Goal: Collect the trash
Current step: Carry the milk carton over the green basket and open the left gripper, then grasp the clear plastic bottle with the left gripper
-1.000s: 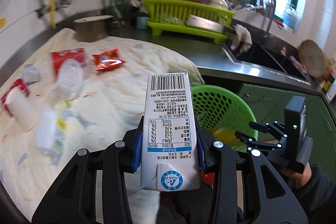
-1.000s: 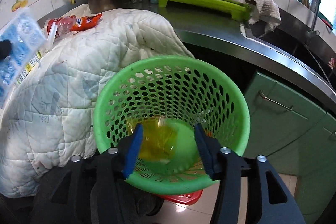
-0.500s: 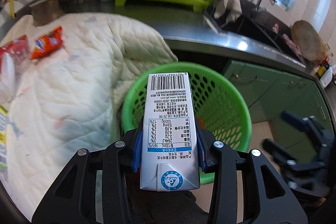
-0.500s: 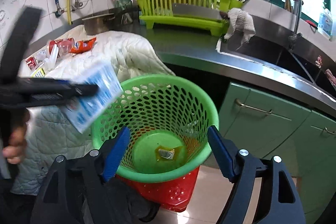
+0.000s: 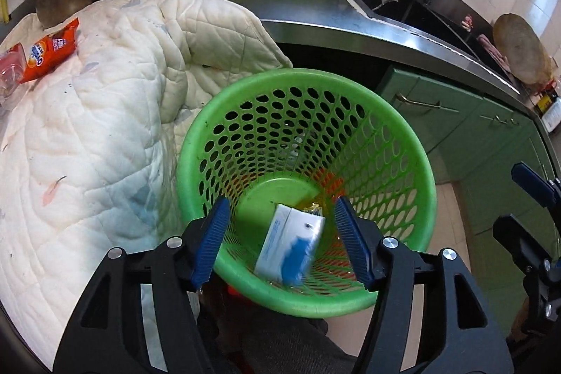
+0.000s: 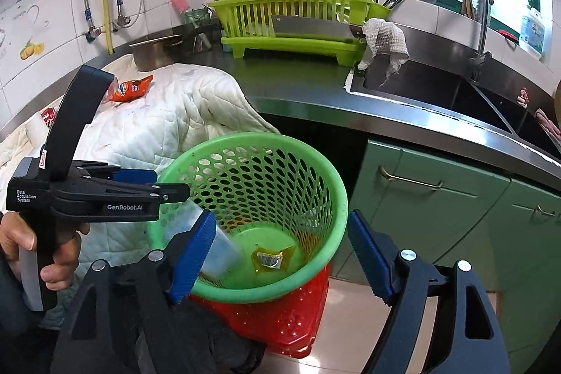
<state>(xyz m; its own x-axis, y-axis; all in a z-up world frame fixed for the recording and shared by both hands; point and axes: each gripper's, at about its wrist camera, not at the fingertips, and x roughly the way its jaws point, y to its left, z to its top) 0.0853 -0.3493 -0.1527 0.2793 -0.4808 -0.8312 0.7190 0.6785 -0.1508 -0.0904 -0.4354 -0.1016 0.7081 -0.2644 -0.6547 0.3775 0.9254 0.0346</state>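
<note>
While both hand-held grippers gape empty, left (image 5: 280, 240) just opening, carton (image 5: 289, 246) inside green basket (image 5: 305, 83), quilt (image 5: 105, 93) beside.

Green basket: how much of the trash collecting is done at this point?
Done: a yellow wrapper lies in the green basket, and the milk carton is dropping in, the left gripper having just opened. In hand: nothing; the right gripper is open. Left: the orange packet on the quilt.
</note>
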